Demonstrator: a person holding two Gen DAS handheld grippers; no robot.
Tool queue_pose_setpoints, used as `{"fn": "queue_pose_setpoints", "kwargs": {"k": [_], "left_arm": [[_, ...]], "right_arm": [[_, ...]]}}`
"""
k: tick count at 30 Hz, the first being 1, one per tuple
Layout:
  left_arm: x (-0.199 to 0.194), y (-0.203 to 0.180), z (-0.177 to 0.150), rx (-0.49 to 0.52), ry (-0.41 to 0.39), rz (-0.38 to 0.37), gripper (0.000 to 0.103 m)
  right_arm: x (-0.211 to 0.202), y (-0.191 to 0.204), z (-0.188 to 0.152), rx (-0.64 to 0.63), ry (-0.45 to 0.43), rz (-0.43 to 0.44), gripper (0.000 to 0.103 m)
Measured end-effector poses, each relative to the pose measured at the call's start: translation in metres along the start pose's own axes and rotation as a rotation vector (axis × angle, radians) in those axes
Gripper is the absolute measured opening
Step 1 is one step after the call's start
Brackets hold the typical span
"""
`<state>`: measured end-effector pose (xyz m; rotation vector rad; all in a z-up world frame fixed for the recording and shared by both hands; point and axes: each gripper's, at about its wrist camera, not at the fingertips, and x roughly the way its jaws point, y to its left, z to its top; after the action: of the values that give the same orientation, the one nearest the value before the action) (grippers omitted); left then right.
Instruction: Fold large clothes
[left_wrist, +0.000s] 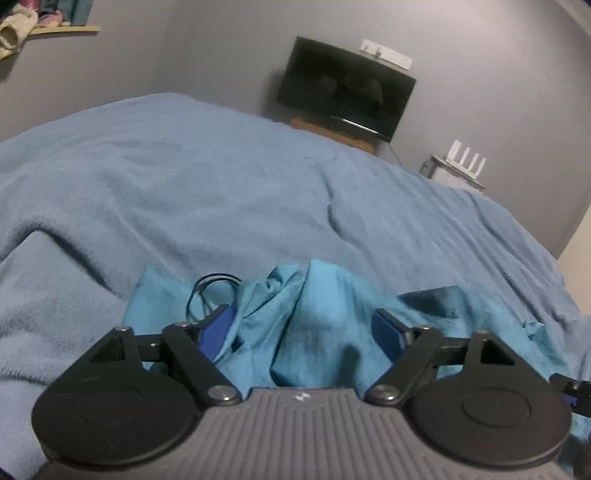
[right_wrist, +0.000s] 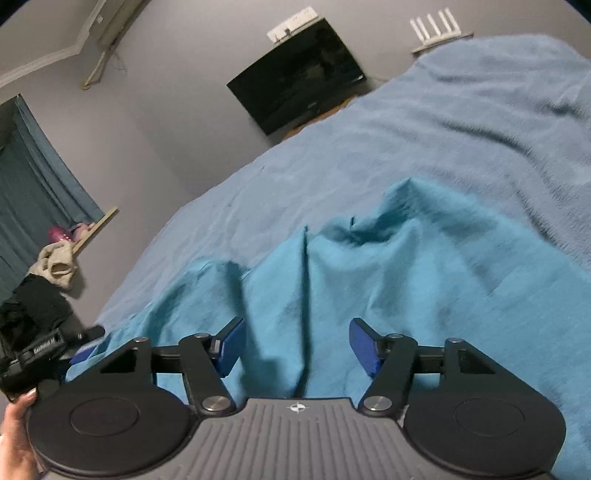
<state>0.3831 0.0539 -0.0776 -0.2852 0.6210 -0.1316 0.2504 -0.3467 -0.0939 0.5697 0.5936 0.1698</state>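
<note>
I have both grippers low over the teal garment, which lies bunched in soft ridges on the blue blanket at the near edge of the bed. My left gripper has its fingers spread wide with cloth heaped between them but nothing pinched; a thin black cable loops just beside its left pad. My right gripper is likewise released, straddling a long crease. I judge I'm placed this way to pick two hold points so the cloth can be lifted and spread flat before any fold.
</note>
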Motion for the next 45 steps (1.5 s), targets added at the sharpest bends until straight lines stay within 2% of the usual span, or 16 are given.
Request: {"fn": "queue_pose_setpoints", "kwargs": {"k": [5,9,13,16,17,18,19,20,21,23,27,30,32,39,43,45], "left_arm": [[-0.032,-0.01,0.005,0.011,-0.141,-0.092,0.073],[-0.021,-0.013,-0.003,0.008,-0.007,-0.167,0.073],[0.002,-0.016,-0.01,0.042,0.098,-0.07,0.073],[0.021,-0.006,-0.014,-0.018,0.193,-0.088,0.073],[0.027,-0.001,-0.014,-0.05,0.209,-0.115,0.071],[0.03,0.003,-0.013,-0.079,0.216,-0.133,0.055],[0.03,0.009,-0.011,-0.112,0.216,-0.138,0.022],[0.028,0.015,-0.011,-0.16,0.215,-0.162,0.005],[0.025,0.023,-0.012,-0.234,0.224,-0.221,0.001],[0.019,0.024,-0.01,-0.267,0.227,-0.289,0.001],[0.013,-0.007,-0.012,-0.066,0.279,-0.293,0.001],[0.027,-0.022,-0.026,0.082,0.37,-0.201,0.001],[0.029,-0.025,-0.026,0.097,0.382,-0.192,0.001],[-0.008,-0.029,-0.008,0.111,0.142,-0.147,0.007],[-0.012,-0.05,-0.014,0.213,0.063,-0.179,0.042],[-0.009,-0.064,-0.019,0.293,0.038,-0.171,0.043]], "right_arm": [[0.008,0.005,-0.001,0.002,0.022,0.024,0.065],[0.004,0.008,-0.003,0.033,0.051,0.055,0.065],[-0.001,0.016,-0.008,-0.001,0.093,0.08,0.07],[-0.002,0.021,-0.014,-0.05,0.141,0.083,0.078],[0.0,0.023,-0.017,-0.073,0.155,0.081,0.074],[0.0,0.025,-0.019,-0.09,0.159,0.079,0.068],[-0.002,0.026,-0.021,-0.108,0.162,0.083,0.046],[-0.004,0.028,-0.02,-0.13,0.157,0.084,0.024],[-0.009,0.032,-0.018,-0.162,0.133,0.077,0.017],[-0.027,0.04,-0.009,-0.215,0.051,0.066,0.01],[-0.063,0.052,0.011,-0.331,-0.086,0.015,0.01],[-0.059,0.048,0.013,-0.371,-0.007,-0.057,0.023],[-0.049,0.039,0.006,-0.351,0.07,-0.105,0.039],[-0.064,0.065,0.008,-0.418,-0.123,-0.085,0.057],[-0.054,0.084,0.001,-0.479,-0.162,-0.024,0.056],[-0.04,0.093,-0.006,-0.531,-0.122,-0.011,0.054]]}}
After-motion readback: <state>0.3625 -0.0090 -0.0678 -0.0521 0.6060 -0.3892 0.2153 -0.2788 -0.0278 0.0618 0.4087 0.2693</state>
